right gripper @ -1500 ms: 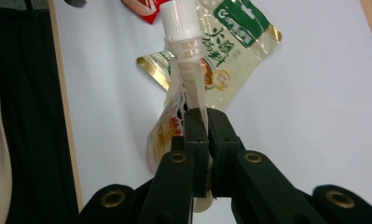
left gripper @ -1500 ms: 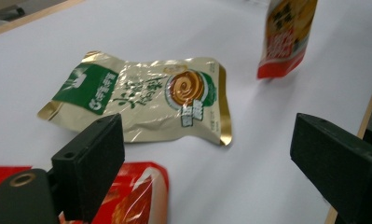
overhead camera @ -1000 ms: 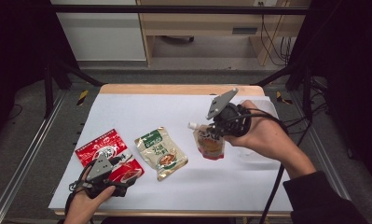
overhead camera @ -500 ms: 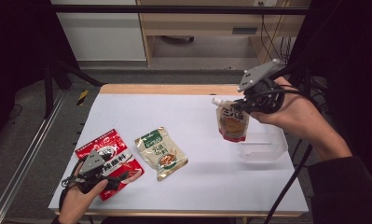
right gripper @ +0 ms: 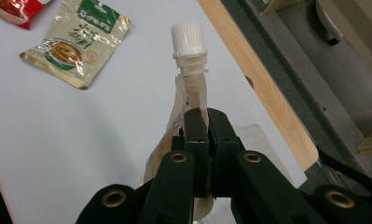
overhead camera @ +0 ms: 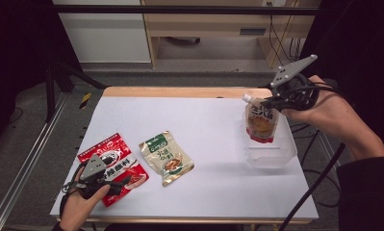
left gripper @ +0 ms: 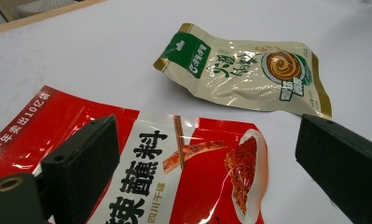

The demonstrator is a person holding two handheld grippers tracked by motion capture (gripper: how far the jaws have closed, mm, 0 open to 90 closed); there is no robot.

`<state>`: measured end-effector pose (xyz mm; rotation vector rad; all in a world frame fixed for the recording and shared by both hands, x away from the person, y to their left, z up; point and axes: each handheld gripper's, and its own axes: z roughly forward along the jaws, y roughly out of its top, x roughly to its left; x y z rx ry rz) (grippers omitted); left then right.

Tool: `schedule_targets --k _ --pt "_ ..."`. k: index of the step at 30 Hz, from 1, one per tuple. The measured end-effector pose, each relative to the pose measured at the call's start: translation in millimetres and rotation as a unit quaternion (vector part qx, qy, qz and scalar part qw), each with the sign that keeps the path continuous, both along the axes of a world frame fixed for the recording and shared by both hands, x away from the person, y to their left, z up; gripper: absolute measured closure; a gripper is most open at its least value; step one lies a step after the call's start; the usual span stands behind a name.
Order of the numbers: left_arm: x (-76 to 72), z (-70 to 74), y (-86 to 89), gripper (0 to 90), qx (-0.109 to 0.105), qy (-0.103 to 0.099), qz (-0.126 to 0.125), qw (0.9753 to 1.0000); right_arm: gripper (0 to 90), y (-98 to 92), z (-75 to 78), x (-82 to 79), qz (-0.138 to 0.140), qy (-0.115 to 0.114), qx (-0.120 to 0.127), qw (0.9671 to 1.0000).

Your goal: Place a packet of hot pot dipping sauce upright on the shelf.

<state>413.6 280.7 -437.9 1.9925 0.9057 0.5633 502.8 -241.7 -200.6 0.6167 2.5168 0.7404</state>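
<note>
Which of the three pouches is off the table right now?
The spouted pouch with the white cap, pinched in the right gripper above the clear container. The red pouch and green-topped pouch lie flat.

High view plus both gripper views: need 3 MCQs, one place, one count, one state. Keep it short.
1. Where is the spouted pouch?
A. flat on the red packet
B. held up above the clear container
C. on the floor

2. How many packets lie flat on the table?
A. two
B. four
C. none

3. How is the left gripper?
A. shut on the green packet
B. shut on the pouch
C. open over the red packet

Key: 1 B, the right gripper pinches it below the white cap, over the container. 2 A, the red packet and the green packet. 3 C, its jaws stand wide apart with the red packet between them.
</note>
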Motion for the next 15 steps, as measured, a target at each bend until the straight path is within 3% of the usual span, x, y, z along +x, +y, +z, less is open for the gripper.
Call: schedule_targets --k 8,15 --pt "-0.3 -0.3 -0.6 6.3 0.003 0.000 0.000 1.0000 88.2 -14.7 -5.4 0.2 -0.013 0.001 -0.004 0.9999" --pt "0.1 -0.5 -0.2 6.5 0.005 0.001 0.000 1.0000 88.1 -24.1 -10.9 -1.3 -0.001 -0.009 -0.002 1.0000"
